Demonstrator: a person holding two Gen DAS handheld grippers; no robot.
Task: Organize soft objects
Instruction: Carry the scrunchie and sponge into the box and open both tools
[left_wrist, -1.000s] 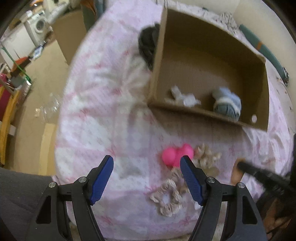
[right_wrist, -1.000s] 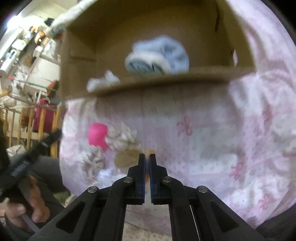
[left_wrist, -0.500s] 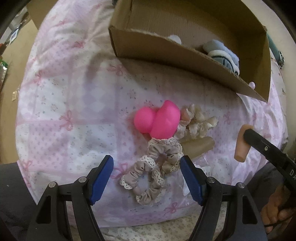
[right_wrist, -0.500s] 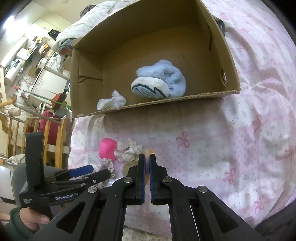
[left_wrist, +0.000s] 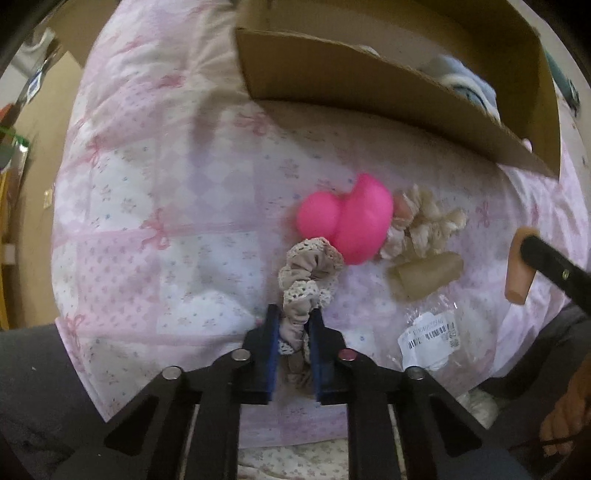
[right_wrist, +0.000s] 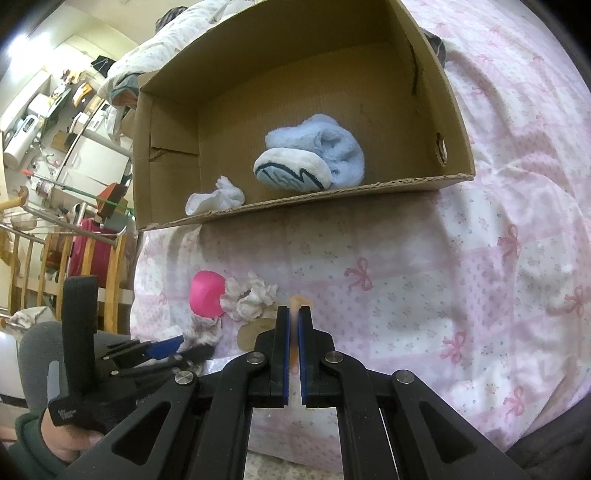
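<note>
My left gripper is shut on a beige lace-edged scrunchie lying on the pink quilt. Just beyond it sit a pink soft toy, a cream scrunchie and a tan sponge. My right gripper is shut on a thin peach soft piece, also seen in the left wrist view, held above the quilt. The cardboard box ahead holds a blue plush slipper and a white cloth.
A clear plastic bag with a barcode label lies on the quilt near the bed's front edge. The box stands on the bed behind the toys. Left of the bed are a wooden rack and household clutter.
My left gripper dropped toward the bed and closed on the beige scrunchie; it was open a moment ago. My right gripper stayed shut on the peach piece, almost still.
</note>
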